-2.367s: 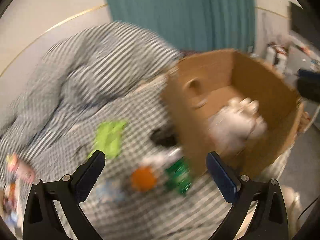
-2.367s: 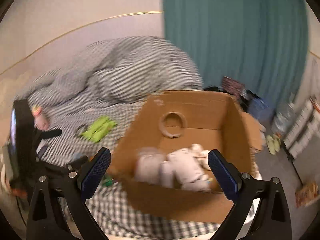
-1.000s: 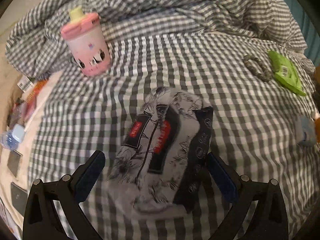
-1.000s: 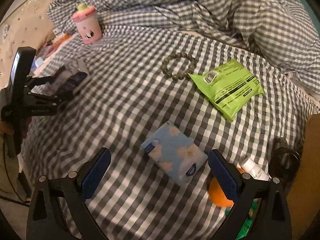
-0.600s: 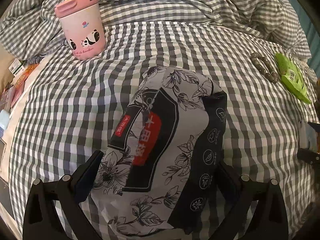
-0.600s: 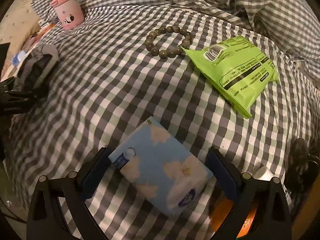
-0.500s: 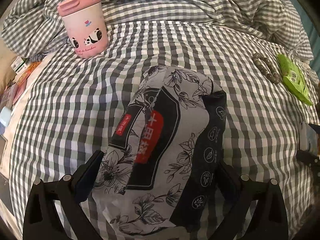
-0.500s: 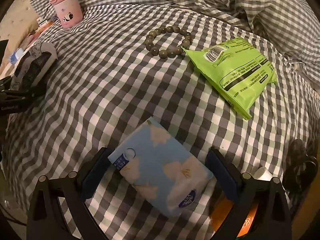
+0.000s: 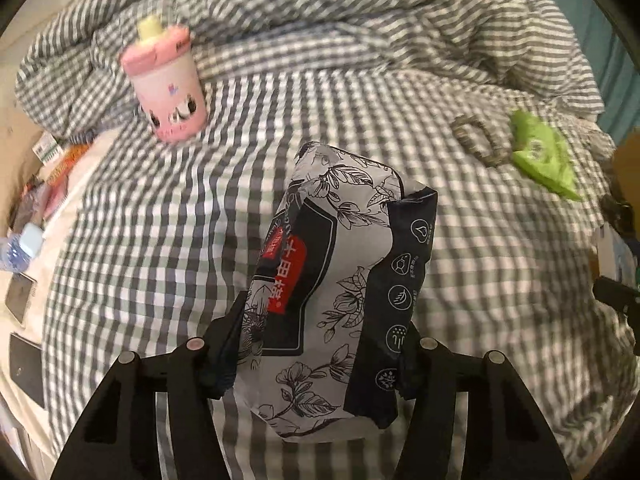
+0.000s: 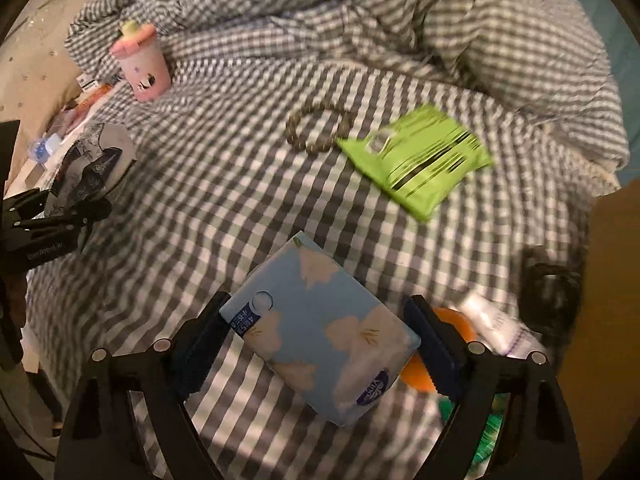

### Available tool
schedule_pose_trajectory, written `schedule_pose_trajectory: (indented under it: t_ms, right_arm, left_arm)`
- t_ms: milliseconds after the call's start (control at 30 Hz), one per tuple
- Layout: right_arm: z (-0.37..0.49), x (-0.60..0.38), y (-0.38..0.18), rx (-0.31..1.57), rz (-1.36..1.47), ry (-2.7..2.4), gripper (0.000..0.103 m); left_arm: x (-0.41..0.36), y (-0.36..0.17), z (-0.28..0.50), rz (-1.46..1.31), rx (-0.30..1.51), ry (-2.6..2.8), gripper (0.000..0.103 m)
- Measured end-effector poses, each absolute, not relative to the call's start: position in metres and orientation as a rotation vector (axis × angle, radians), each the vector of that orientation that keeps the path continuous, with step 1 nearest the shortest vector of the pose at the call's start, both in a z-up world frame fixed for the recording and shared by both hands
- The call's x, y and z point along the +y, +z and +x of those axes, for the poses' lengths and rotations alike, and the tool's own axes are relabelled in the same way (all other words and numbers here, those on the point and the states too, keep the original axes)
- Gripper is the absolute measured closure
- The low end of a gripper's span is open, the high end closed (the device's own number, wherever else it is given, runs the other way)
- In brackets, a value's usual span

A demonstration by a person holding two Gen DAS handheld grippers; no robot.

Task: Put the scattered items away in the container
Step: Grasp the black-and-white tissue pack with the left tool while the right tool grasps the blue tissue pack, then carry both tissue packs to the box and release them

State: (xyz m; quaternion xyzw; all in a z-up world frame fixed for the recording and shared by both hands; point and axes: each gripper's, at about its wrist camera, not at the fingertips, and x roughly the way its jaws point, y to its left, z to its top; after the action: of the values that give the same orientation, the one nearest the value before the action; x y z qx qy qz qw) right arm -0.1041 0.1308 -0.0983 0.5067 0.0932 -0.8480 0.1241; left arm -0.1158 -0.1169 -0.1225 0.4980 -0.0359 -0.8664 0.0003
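Note:
A grey and black floral tissue pack [image 9: 340,280] sits between the fingers of my left gripper [image 9: 316,356]. Its jaws are closing and the pads press the pack's sides, holding it above the checked bed cover [image 9: 160,240]. In the right wrist view a blue pack of tissues with a cloud print [image 10: 320,332] is clamped in my right gripper [image 10: 316,344], whose jaws are also closing onto it. The left gripper [image 10: 60,208] with the floral pack [image 10: 96,156] shows at the left edge. The cardboard box [image 10: 600,280] fills the right edge.
On the bed lie a pink panda cup [image 10: 140,64], a bead bracelet [image 10: 316,128] and a green wipes pack [image 10: 416,160]. An orange item [image 10: 448,344], a white tube [image 10: 500,332] and a black object [image 10: 552,280] lie by the box. The rumpled duvet [image 9: 360,20] rises behind.
Both grippers have closed from wide open onto their packs. Each has lifted its pack off the cover, and the bed now looks farther away.

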Motion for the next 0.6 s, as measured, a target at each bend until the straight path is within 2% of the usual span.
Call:
schedule_pose_trajectory:
  t_ms: [300, 600]
  right_arm:
    - [-0.065, 0.150, -0.043, 0.267, 1.339, -2.592, 0.016]
    - [-0.016, 0.204, 0.004, 0.136, 1.226, -2.724, 0.016]
  left_arm:
    - [-0.083, -0.063, -0.083, 1.422, -0.185, -2.859, 0.043]
    - [-0.050, -0.036, -0.050, 1.376, -0.238, -2.904, 0.043]
